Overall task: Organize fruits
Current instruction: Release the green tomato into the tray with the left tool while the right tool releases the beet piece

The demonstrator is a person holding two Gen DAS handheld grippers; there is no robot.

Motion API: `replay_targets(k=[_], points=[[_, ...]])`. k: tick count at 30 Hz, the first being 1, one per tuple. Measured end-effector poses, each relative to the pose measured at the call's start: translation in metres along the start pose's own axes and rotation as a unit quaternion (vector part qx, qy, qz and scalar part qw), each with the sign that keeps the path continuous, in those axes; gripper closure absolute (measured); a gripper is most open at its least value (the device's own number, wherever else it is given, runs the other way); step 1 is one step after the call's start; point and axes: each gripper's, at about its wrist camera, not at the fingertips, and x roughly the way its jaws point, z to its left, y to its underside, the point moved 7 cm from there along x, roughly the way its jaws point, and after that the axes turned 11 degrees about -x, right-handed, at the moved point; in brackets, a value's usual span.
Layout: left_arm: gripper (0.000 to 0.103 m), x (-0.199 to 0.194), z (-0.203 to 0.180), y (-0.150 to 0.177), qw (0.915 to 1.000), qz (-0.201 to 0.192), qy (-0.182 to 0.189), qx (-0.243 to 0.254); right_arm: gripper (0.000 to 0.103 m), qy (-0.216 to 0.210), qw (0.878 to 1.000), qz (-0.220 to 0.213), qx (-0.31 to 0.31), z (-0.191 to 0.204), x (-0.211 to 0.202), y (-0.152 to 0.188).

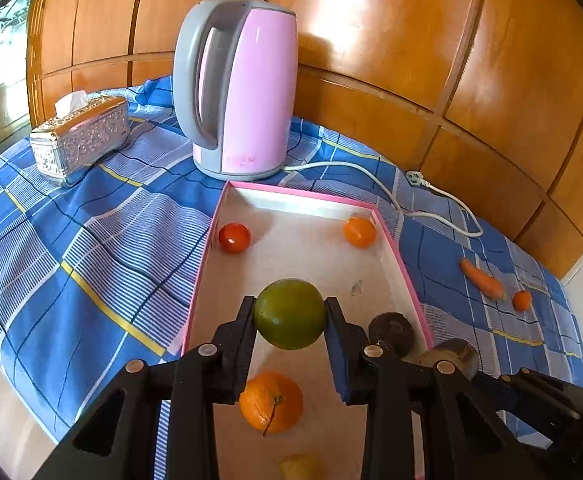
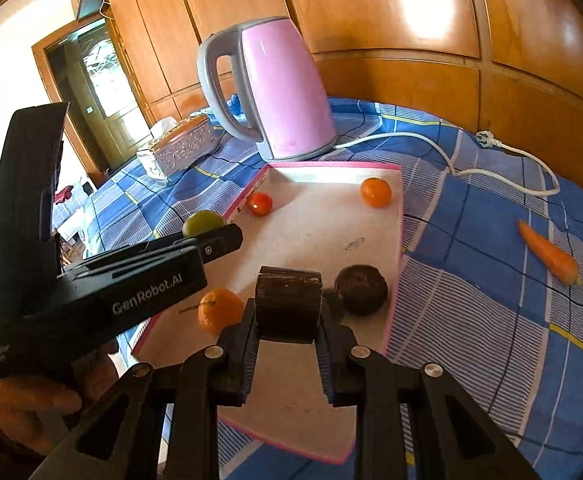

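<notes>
We are clamping our left gripper [image 1: 289,312] on a green fruit [image 1: 289,314], holding it above the pink-rimmed tray [image 1: 407,276], where a tomato [image 1: 234,237] and oranges are lying. To its right, we are pinching a dark brown chunk [image 2: 288,304] in our right gripper [image 2: 288,320] beside a dark round fruit [image 2: 361,290], while a carrot [image 2: 549,254] is lying on the blue cloth [image 2: 471,300]

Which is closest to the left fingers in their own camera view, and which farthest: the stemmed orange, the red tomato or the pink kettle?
1. Stemmed orange: in the tray, just beneath the fingers.
2. Red tomato: by the tray's far left wall.
3. Pink kettle: beyond the tray, on the cloth.
</notes>
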Motion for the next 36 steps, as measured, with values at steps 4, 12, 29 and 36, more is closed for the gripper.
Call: replay_targets(k=[4,12,29,36], points=[[0.070,-0.001,0.002,-0.002,1.0000,-0.005,-0.007,0.000,0.077,0.003,1.000,0.005,-0.006,0.003,0.007,-0.004],[0.070,-0.002,0.007,0.001,0.9998,-0.002,-0.019,-0.006,0.077,0.003,1.000,0.012,-0.007,0.007,0.018,0.000],[0.065,-0.008,0.007,0.003,0.9996,-0.005,-0.027,-0.003,0.074,0.015,1.000,0.009,0.012,0.006,0.020,0.000],[0.058,-0.011,0.004,0.010,0.9996,-0.002,-0.029,-0.002,0.074,0.023,0.999,0.009,0.031,-0.001,0.014,0.006]])
